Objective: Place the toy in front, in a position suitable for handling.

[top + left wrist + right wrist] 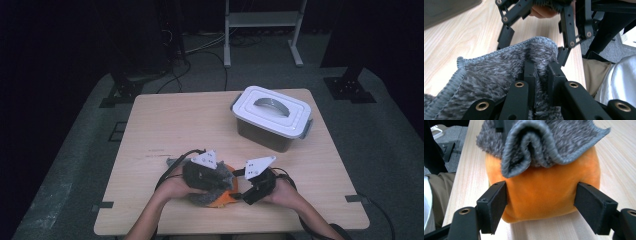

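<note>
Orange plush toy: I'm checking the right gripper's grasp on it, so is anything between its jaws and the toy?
Nothing visible does. The right gripper has its jaws open on either side of the orange plush toy; the grey cloth drapes over the toy's top, above the jaws.

On my table I count one grey fuzzy cloth (499, 72), one orange plush toy (541, 187), one lidded plastic box (271, 117), and two handheld grippers.

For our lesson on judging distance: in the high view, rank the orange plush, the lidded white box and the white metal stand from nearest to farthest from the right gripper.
1. Orange plush, just left of the right gripper.
2. Lidded white box, farther back on the table.
3. White metal stand, on the floor beyond the table.
</note>
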### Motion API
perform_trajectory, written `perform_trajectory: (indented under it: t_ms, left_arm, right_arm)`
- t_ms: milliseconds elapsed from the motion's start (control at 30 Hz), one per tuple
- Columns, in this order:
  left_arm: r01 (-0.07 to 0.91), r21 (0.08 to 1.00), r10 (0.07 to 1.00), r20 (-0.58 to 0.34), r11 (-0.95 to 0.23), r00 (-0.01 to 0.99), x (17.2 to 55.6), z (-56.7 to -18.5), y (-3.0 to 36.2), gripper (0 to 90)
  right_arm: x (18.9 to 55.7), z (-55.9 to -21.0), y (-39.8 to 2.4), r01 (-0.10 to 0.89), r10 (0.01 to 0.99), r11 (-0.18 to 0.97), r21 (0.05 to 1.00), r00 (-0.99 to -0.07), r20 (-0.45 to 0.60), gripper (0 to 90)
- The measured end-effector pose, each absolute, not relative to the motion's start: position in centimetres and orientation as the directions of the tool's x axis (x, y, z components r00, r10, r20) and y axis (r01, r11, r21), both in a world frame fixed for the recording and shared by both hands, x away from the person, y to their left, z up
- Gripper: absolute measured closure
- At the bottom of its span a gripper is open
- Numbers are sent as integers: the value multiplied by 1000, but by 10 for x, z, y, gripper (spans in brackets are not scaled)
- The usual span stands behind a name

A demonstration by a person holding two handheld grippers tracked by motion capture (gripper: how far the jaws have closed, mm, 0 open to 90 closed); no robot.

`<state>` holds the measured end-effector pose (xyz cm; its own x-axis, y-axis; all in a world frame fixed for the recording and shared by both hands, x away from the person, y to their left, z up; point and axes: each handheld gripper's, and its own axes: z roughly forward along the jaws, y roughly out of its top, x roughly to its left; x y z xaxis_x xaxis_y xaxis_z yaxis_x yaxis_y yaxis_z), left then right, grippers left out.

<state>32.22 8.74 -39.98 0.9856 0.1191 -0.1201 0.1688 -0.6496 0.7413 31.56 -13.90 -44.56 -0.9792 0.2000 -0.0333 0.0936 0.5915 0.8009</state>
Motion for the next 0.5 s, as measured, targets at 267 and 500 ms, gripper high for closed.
perform_trajectory:
  t_ms: [267,500]
  left_arm:
    - [173,749,91,-150,-639,984,320,-404,87,800]
    - [179,773,108,-143,-609,984,323,-398,93,800]
  right_arm:
    - [322,-443,-139,96,193,562,821,-981,-18,218]
    - [322,-443,-135,55,166,593,804,-985,-54,556]
